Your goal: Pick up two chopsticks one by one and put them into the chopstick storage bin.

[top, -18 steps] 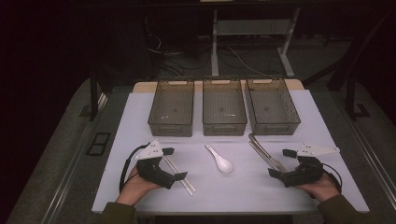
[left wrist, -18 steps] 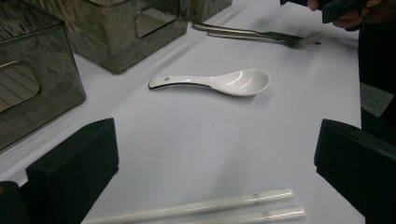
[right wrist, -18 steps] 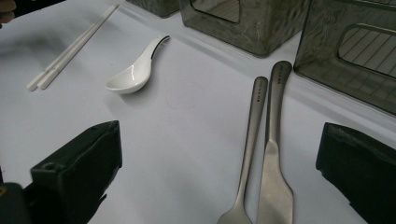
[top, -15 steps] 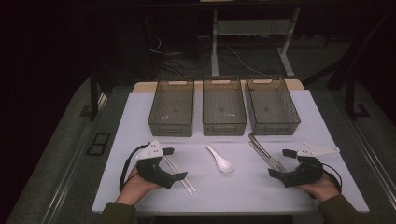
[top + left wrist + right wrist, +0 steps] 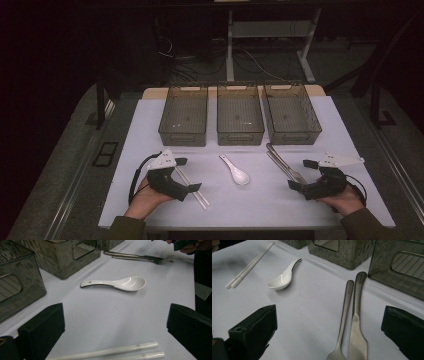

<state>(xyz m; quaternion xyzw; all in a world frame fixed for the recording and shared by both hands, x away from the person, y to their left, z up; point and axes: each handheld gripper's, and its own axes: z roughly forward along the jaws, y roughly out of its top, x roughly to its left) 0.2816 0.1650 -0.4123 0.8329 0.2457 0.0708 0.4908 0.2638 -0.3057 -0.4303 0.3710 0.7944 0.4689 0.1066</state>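
My left gripper (image 5: 191,186) stands wide, jaws empty, directly over the white chopsticks (image 5: 192,186) on the white table (image 5: 150,120). My right gripper (image 5: 296,184) is likewise wide and empty, beside the fork (image 5: 286,166) and knife (image 5: 358,312). The spoon (image 5: 235,170) lies between them

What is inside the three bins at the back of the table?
Nothing that shows: the left bin, middle bin and right bin show bare floors from above. The chopsticks, spoon, fork and knife all lie outside on the table.
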